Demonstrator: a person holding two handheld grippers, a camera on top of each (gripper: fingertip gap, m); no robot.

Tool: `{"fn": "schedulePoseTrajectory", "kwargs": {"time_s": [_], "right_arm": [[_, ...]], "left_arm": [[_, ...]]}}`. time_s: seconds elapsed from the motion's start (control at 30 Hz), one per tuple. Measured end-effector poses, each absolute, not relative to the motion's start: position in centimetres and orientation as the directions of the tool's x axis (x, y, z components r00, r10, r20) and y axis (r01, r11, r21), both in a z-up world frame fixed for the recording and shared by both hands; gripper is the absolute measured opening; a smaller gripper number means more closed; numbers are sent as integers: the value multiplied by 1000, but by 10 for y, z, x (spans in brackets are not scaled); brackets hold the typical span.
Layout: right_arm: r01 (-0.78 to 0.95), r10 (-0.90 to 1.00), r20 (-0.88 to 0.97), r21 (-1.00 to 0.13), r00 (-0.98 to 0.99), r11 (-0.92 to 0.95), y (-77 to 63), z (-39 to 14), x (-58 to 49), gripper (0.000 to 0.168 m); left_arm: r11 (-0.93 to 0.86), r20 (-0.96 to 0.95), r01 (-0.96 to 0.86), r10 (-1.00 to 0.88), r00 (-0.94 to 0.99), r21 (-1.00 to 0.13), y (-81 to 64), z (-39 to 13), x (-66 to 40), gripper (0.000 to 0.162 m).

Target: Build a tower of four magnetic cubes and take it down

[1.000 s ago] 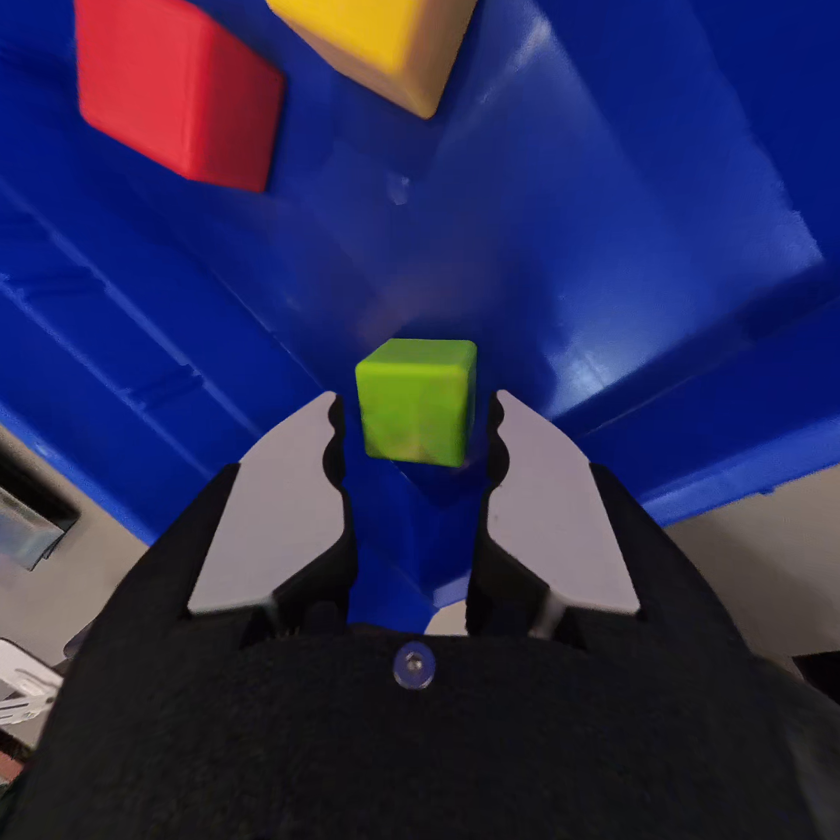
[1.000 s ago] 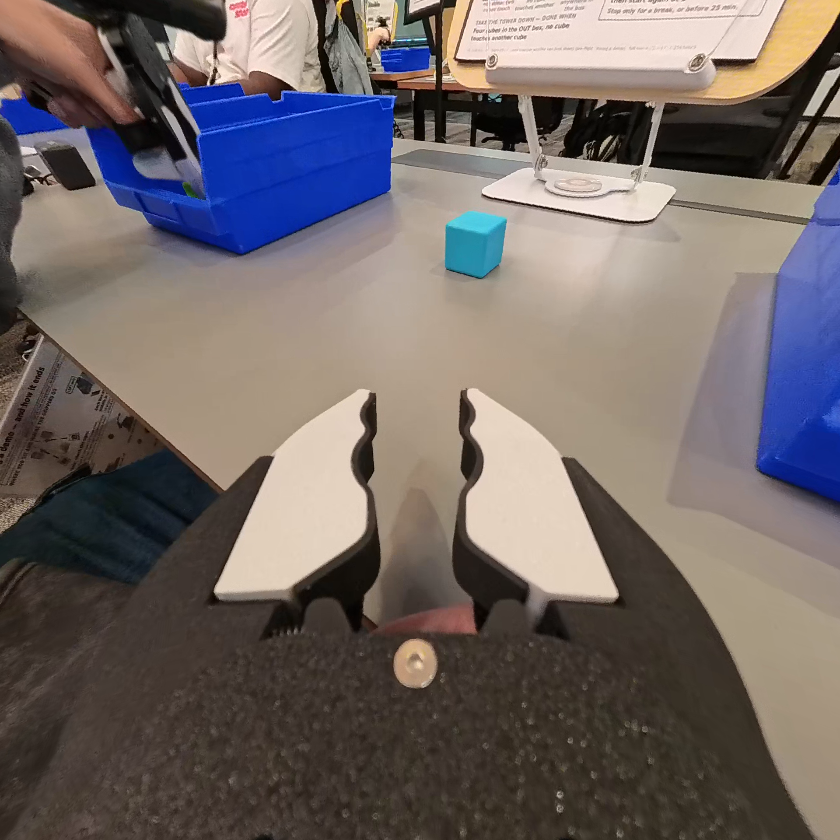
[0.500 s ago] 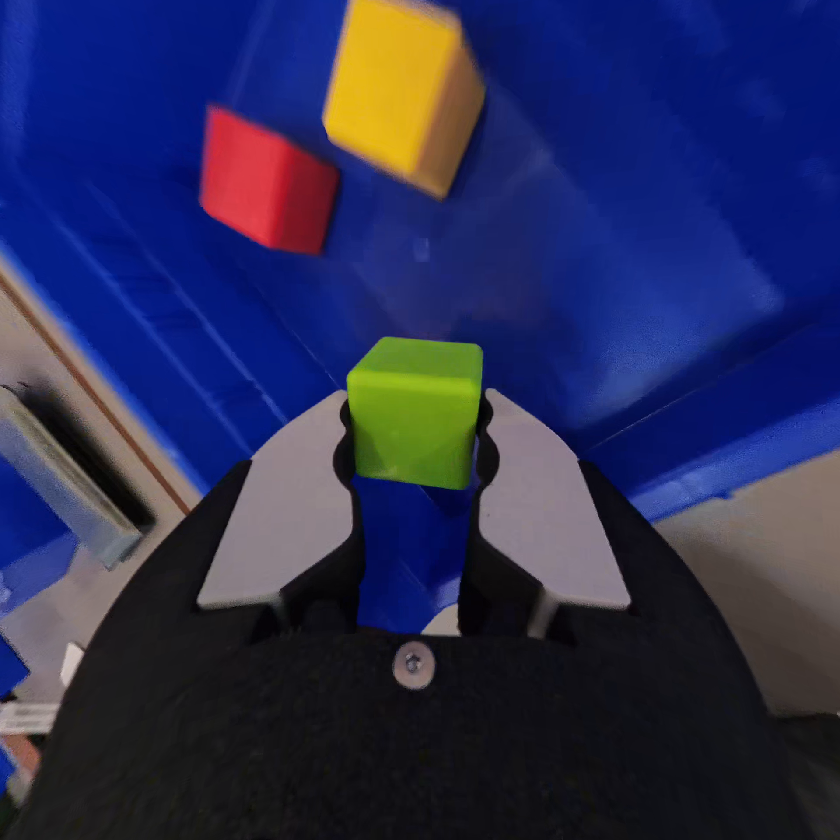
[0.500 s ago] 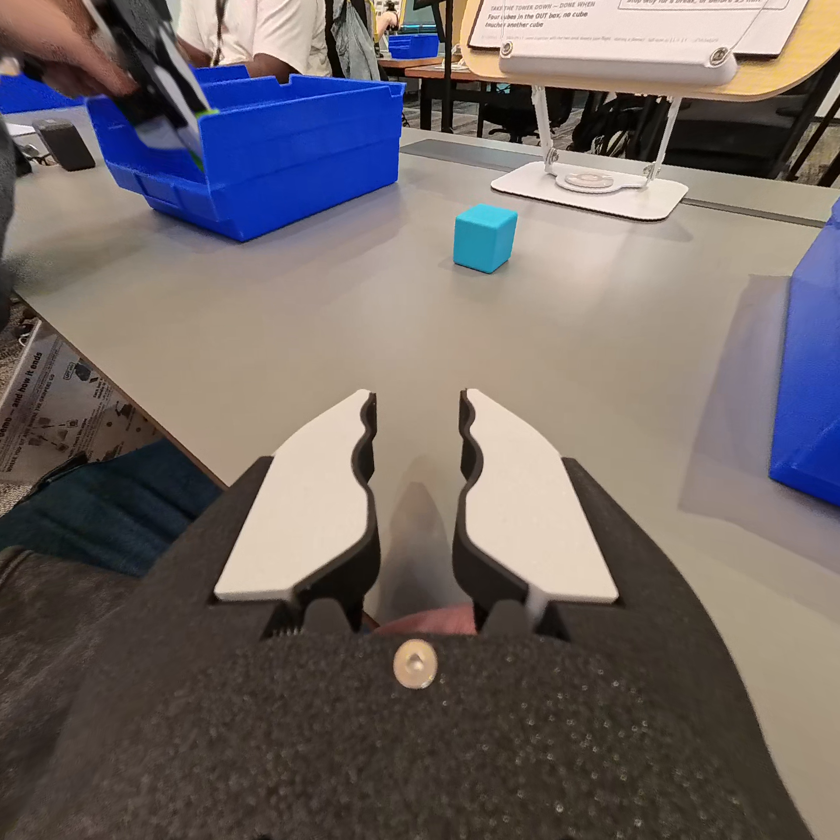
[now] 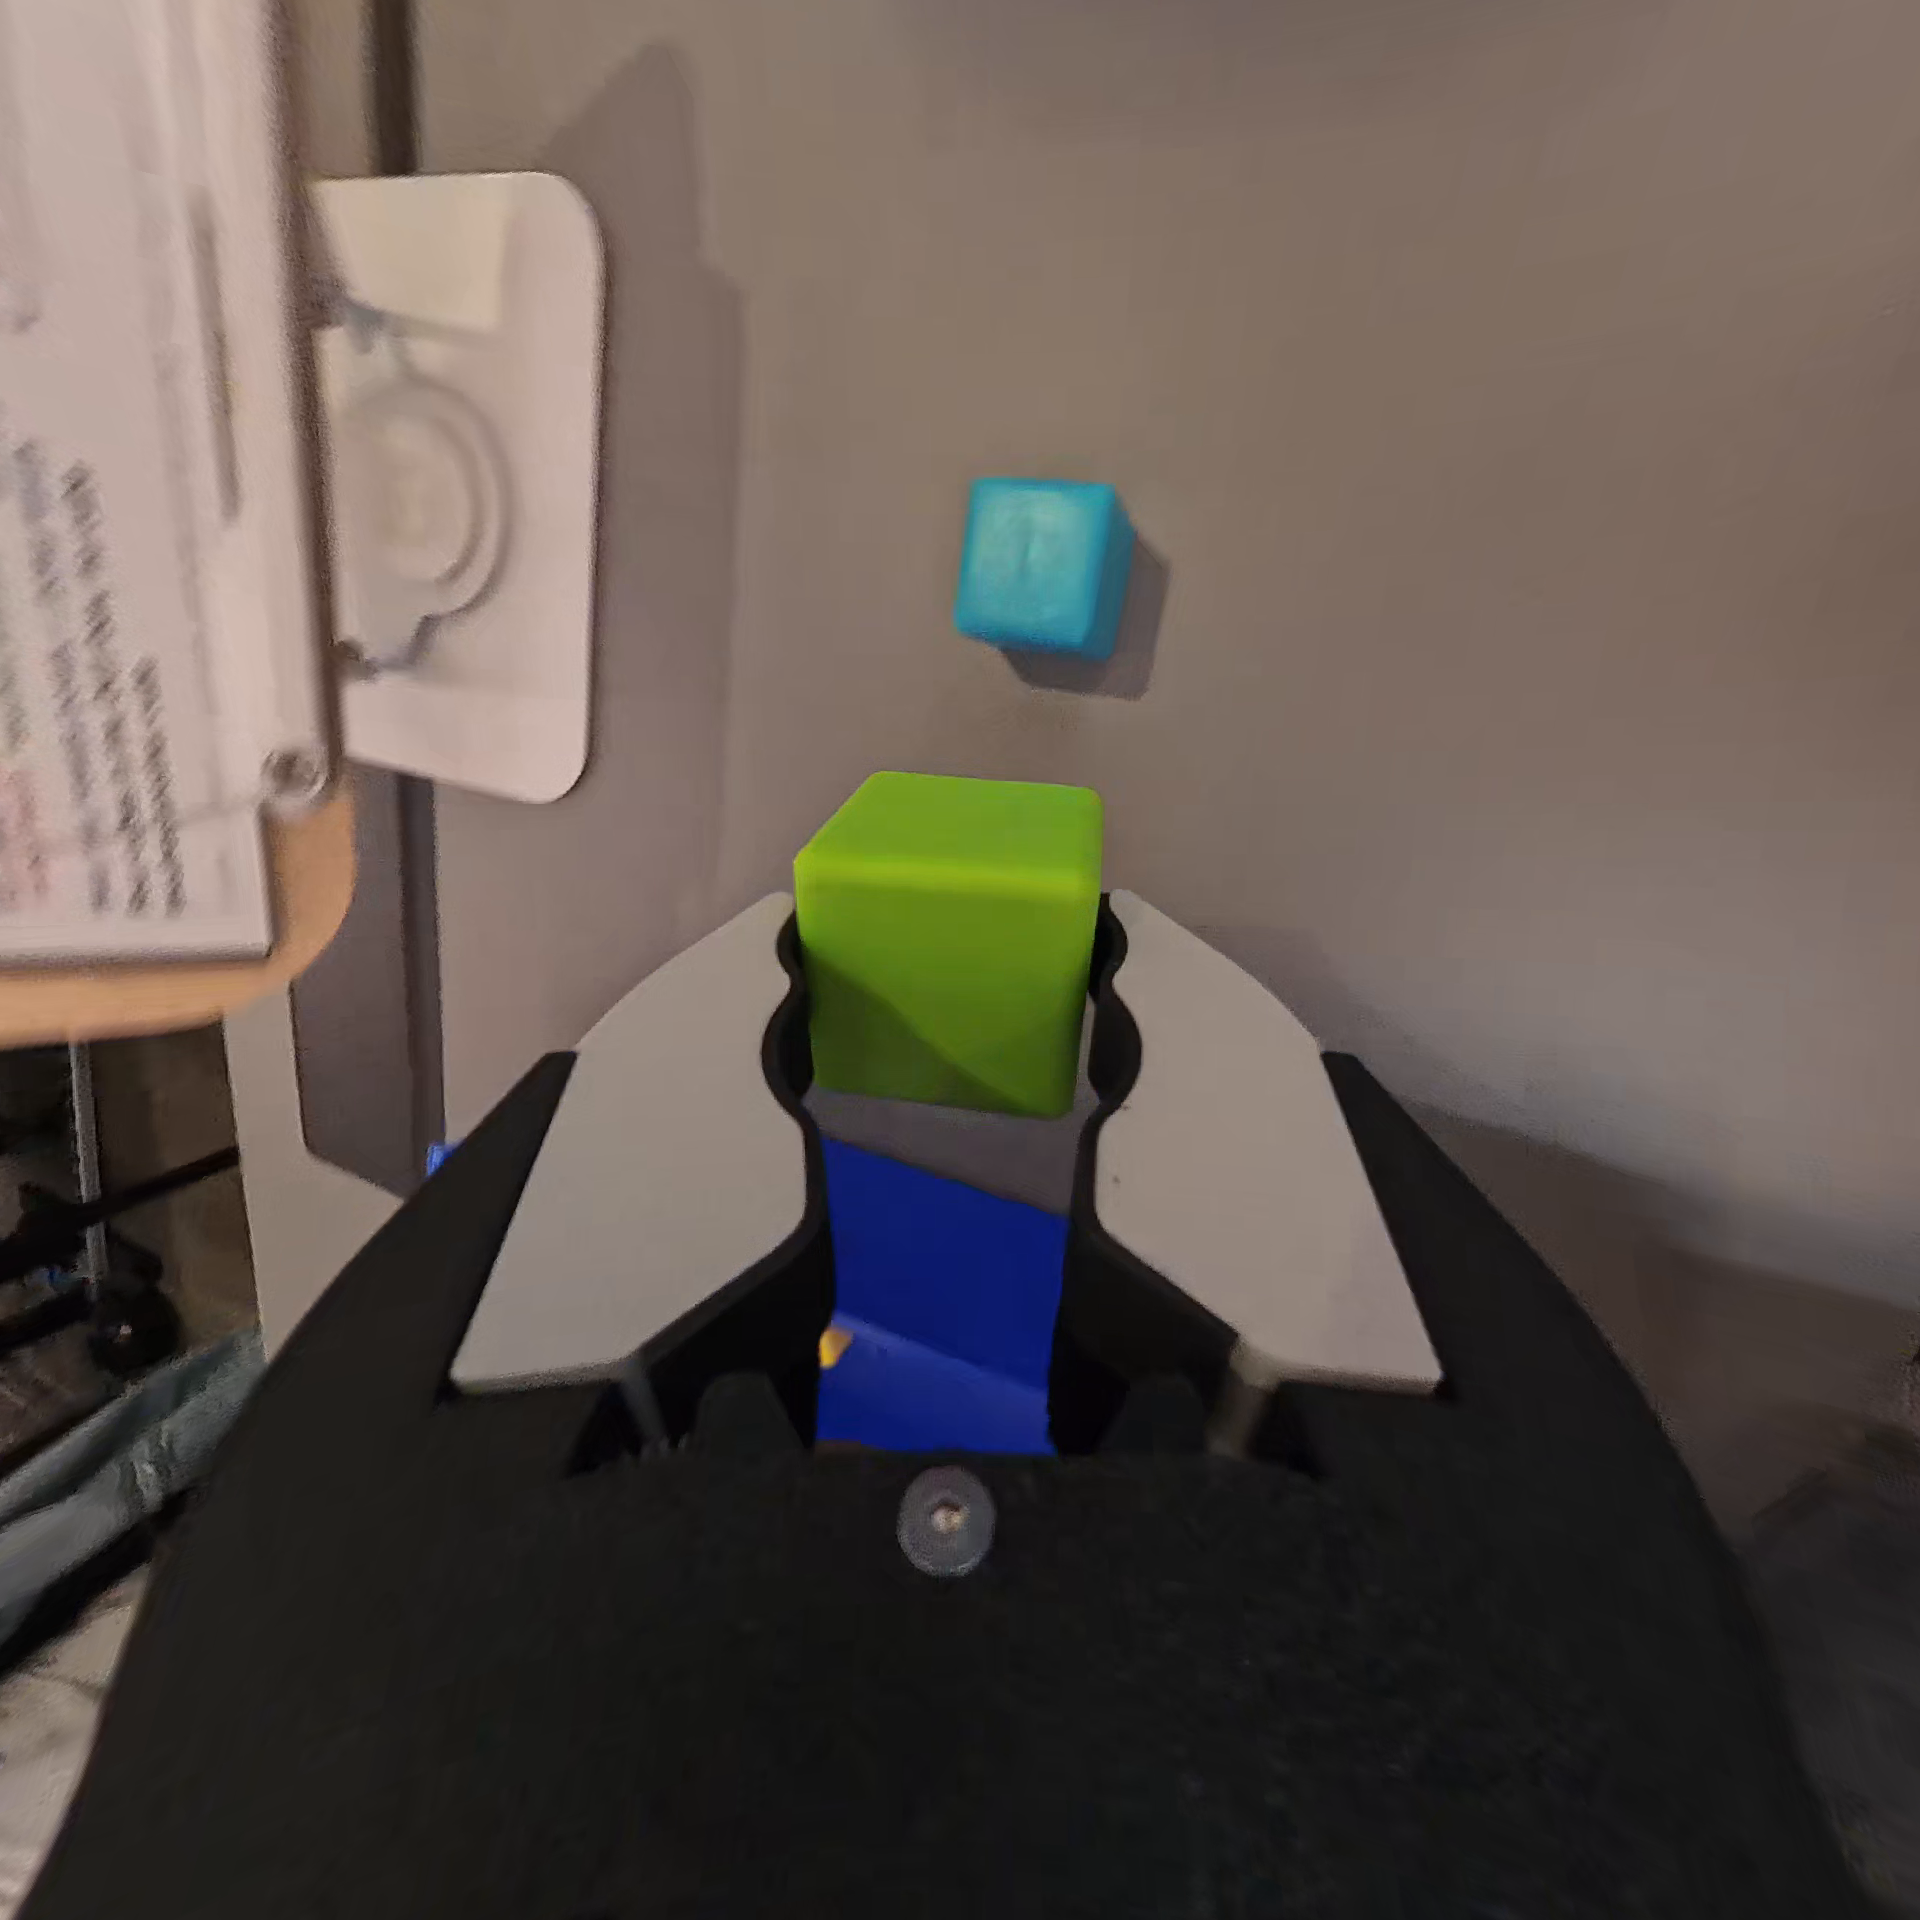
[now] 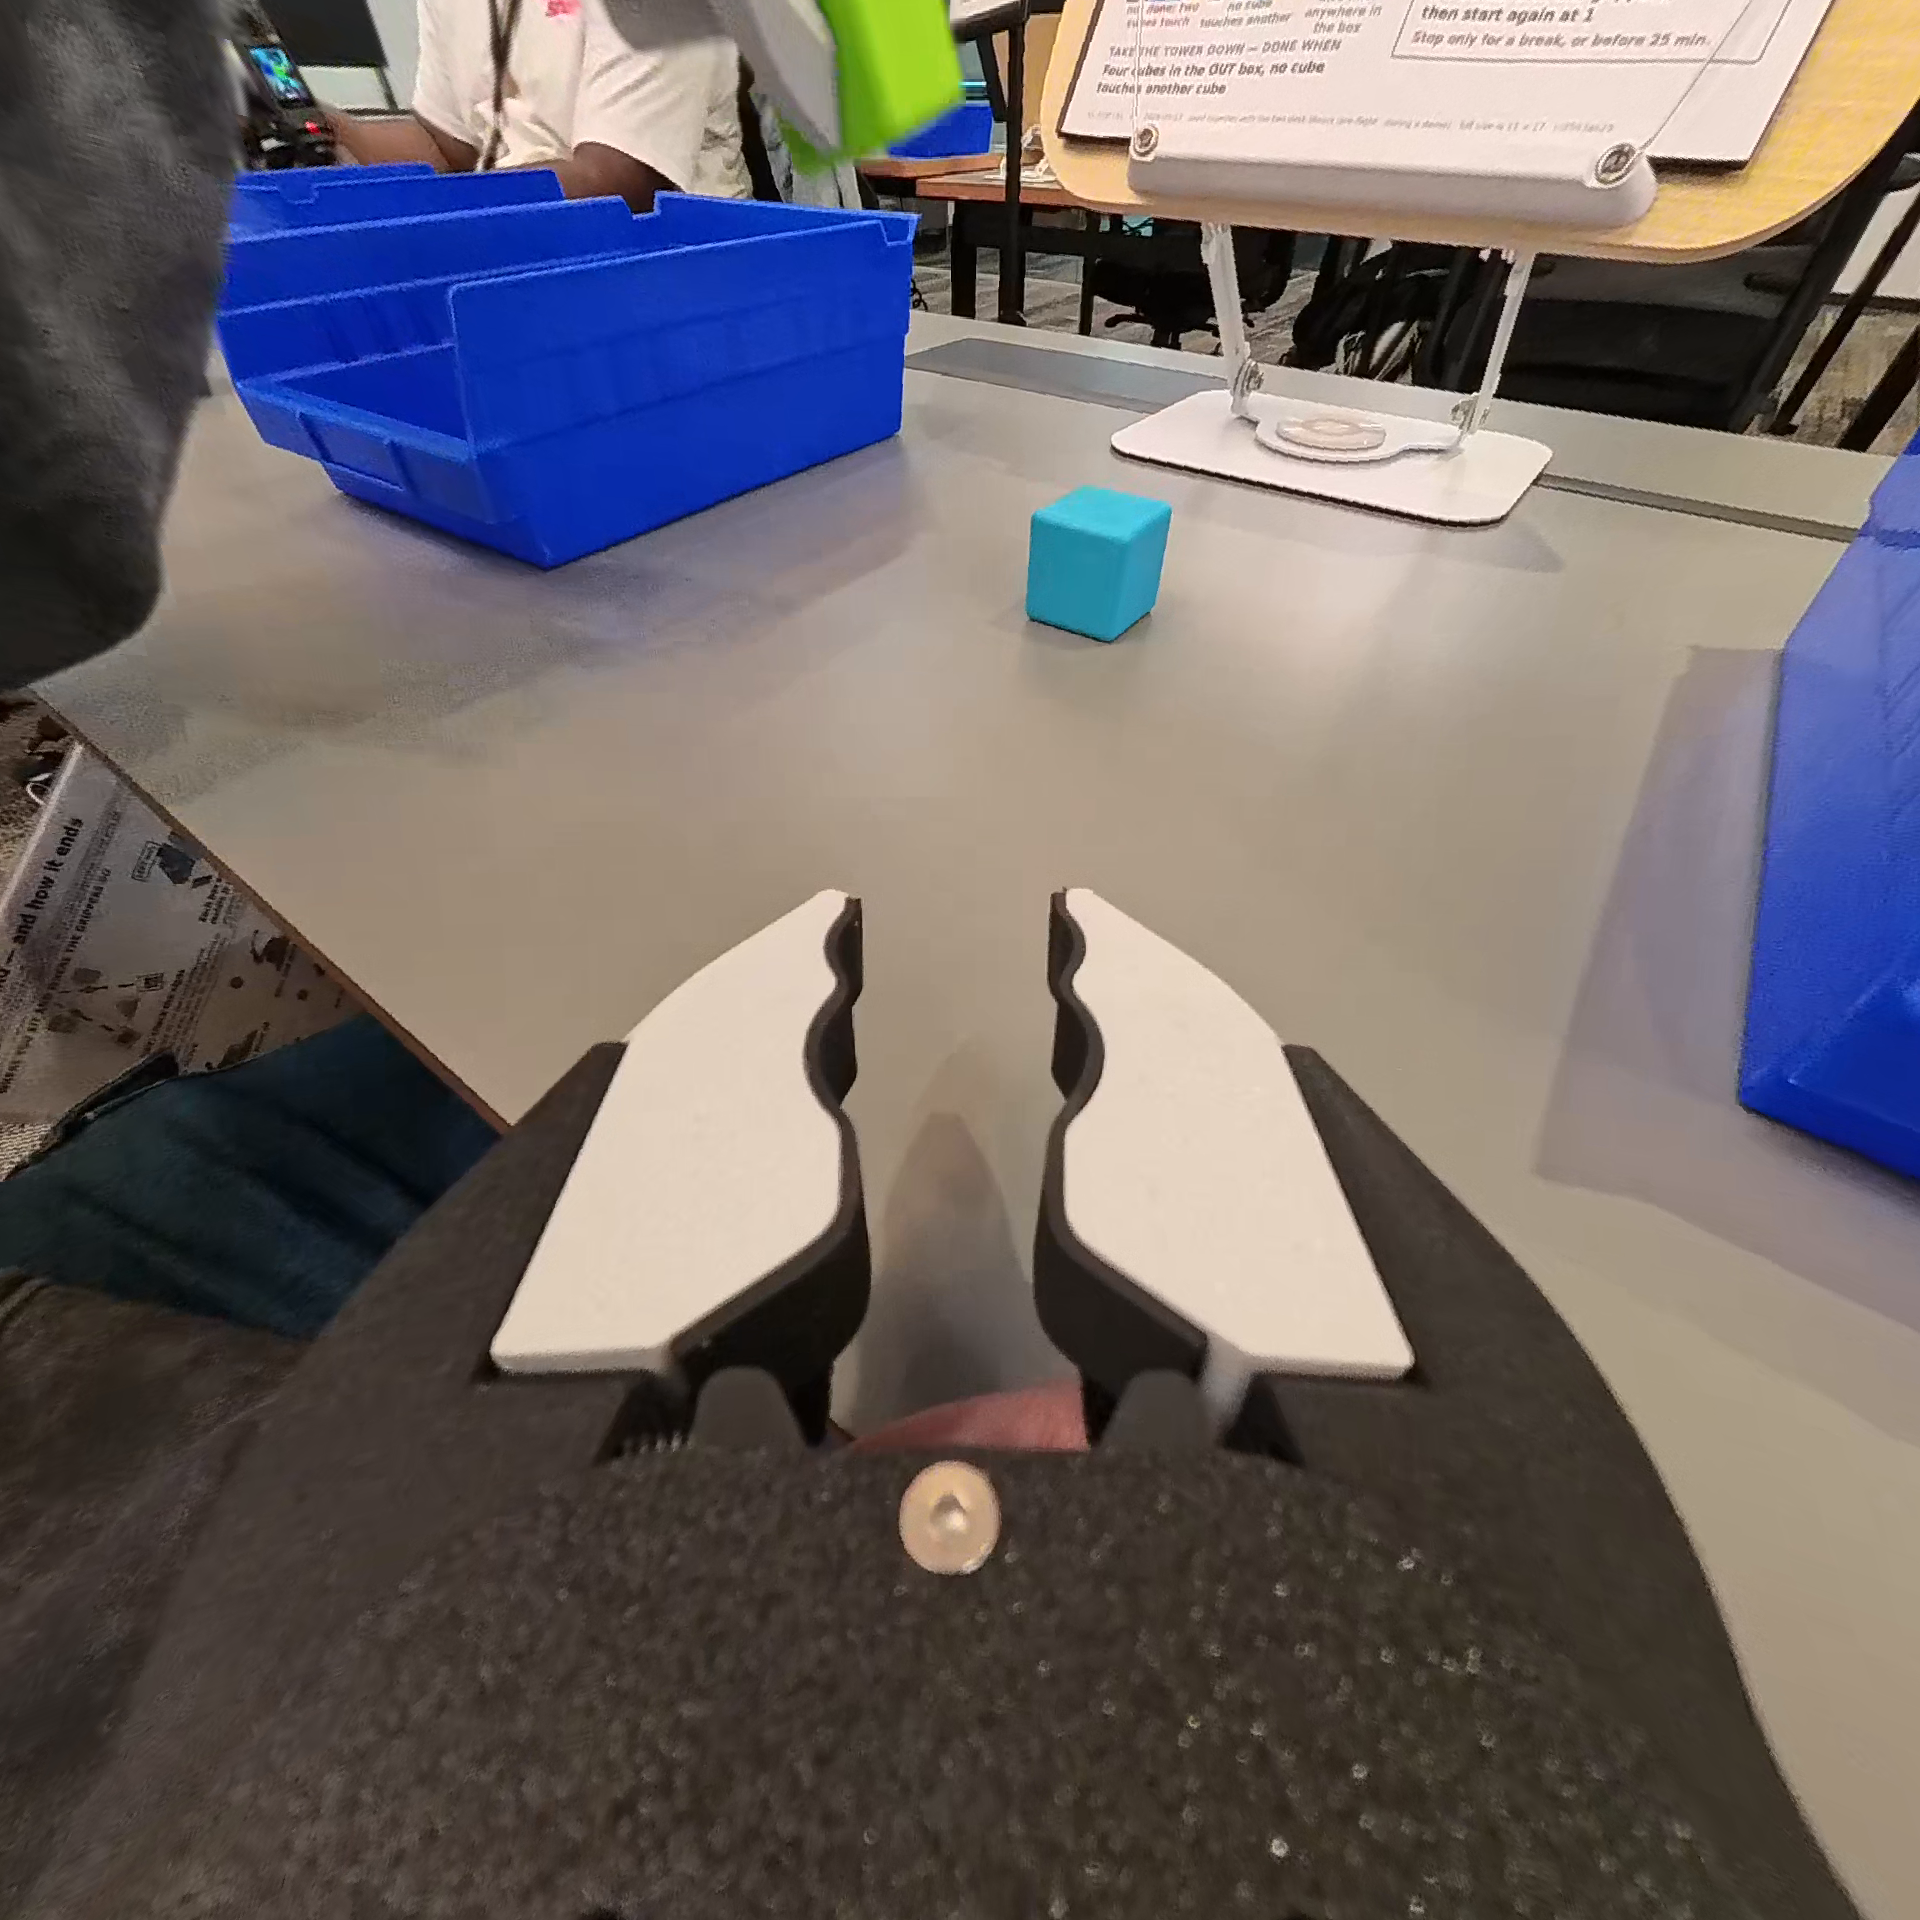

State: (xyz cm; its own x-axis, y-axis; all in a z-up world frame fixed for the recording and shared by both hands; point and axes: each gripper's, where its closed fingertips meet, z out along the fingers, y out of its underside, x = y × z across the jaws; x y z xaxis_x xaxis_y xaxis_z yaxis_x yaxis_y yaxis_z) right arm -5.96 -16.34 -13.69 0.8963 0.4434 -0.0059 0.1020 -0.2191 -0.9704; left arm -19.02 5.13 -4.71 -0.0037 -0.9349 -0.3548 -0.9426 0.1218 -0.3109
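While gripped by the left gripper (image 5: 945, 925), a lime-green plastic cube (image 5: 948, 951) is carried above the desk (image 5: 1455, 520).
It must be lowered squarely onto the turquoise cube (image 5: 1039, 566); the right gripper (image 6: 954, 914), near that cube, is held narrowly parted and empty.

1. Two cubes: one green cube (image 5: 948, 940) and one light blue cube (image 6: 1097, 561).
2. Two blue bins: one bin (image 6: 582, 353) at the left, one bin (image 6: 1849, 883) at the right edge.
3. One white stand (image 6: 1340, 457) with one board (image 6: 1455, 114).
4. One grey table (image 6: 935, 748).
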Motion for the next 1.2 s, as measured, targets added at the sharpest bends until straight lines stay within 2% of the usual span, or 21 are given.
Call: {"fn": "schedulePoseTrajectory", "kwargs": {"time_s": [0.13,0.33,0.57,0.83,0.93,1.1,1.2], "right_arm": [[106,440,-1,-970,898,-219,-164,-137,-58,34],[100,433,-6,-970,902,-221,-165,-137,-55,34],[96,429,-10,-970,903,-224,-166,-137,-53,34],[103,434,-6,-969,901,-227,-166,-138,-55,34],[98,433,-10,-969,901,-227,-166,-138,-54,34],[96,433,-12,-969,901,-226,-167,-138,-54,34],[93,436,-16,-969,900,-227,-167,-137,-55,34]], "left_arm": [[174,-286,-972,-950,-124,-157,61,-82,-152,50],[193,-187,-980,-966,-181,-50,75,-123,-124,50],[184,-110,-981,-978,-176,-66,72,-145,-112,50],[157,-122,-983,-982,-146,-89,68,-145,-107,50],[139,-135,-978,-984,-118,-158,63,-135,-105,66],[134,-216,-866,-976,-31,-482,42,-71,-107,59],[98,-272,-760,-957,106,-643,25,-36,-132,58]]}}
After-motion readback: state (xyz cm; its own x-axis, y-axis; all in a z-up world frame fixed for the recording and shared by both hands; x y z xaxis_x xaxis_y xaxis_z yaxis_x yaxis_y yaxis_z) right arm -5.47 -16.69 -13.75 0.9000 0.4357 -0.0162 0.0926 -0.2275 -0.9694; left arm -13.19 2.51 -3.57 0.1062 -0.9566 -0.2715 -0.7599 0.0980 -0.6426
